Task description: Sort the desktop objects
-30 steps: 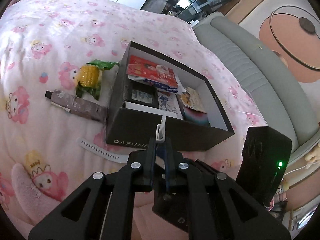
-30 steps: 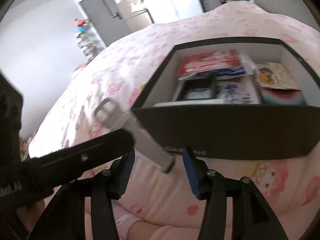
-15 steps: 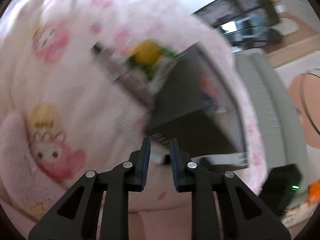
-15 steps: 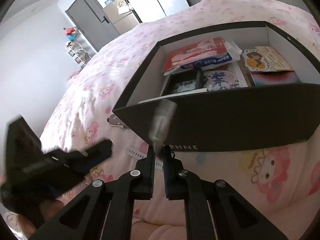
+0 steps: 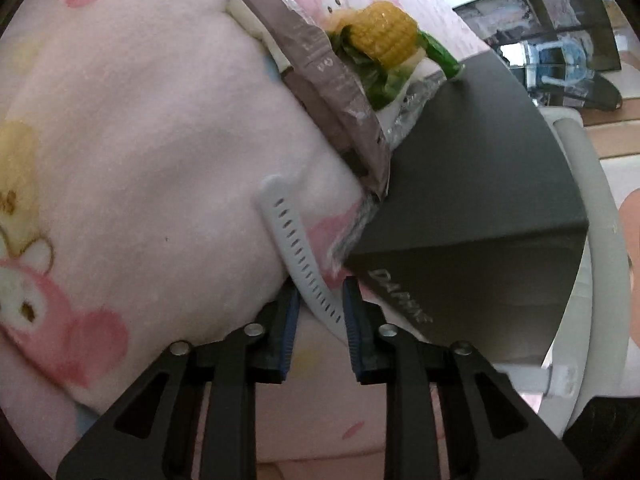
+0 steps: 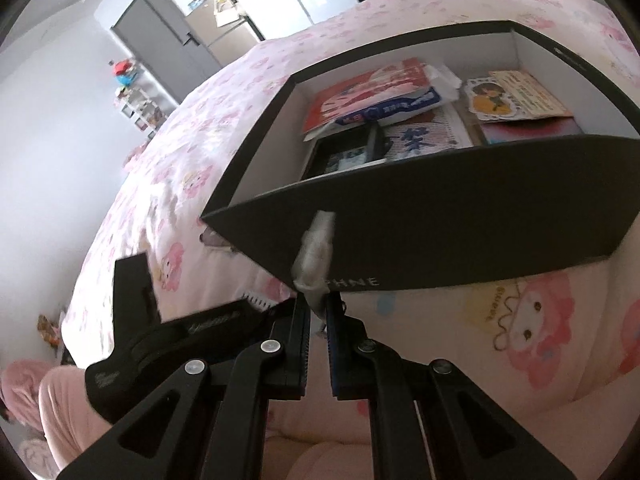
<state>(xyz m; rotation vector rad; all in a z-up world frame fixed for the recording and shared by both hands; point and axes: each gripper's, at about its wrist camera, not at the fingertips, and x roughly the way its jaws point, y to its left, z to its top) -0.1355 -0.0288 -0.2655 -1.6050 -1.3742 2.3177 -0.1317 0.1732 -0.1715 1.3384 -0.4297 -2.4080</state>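
- The left gripper [image 5: 322, 320] has its fingers [image 5: 290, 320] nearly together; they have just been closing, and they pinch the near end of the holed grey strap [image 5: 292, 248].
- The right gripper [image 6: 318, 320] has its fingers [image 6: 302, 332] pressed on the lower end of a whitish buckle strap [image 6: 316, 248], which stands up in front of the box's near wall.
- The holed grey strap curves away from the left fingers across the blanket, just beside the near corner of the black box [image 5: 480, 200].
- The box stands open on the bed; packets and cards, among them a red-and-white packet [image 6: 372, 96], lie flat inside.
- By the box's far side lie a brown tube [image 5: 320, 76] and a toy corn cob [image 5: 384, 36], touching each other.
- The surface is a bed under a soft pink blanket [image 5: 140, 140] printed with cartoon rabbits.
- Beyond the bed are a pale wall, a grey door [image 6: 160, 40] and a small shelf [image 6: 132, 96] of colourful things.
- A grey padded edge [image 5: 600, 220] runs along the bed's other side.
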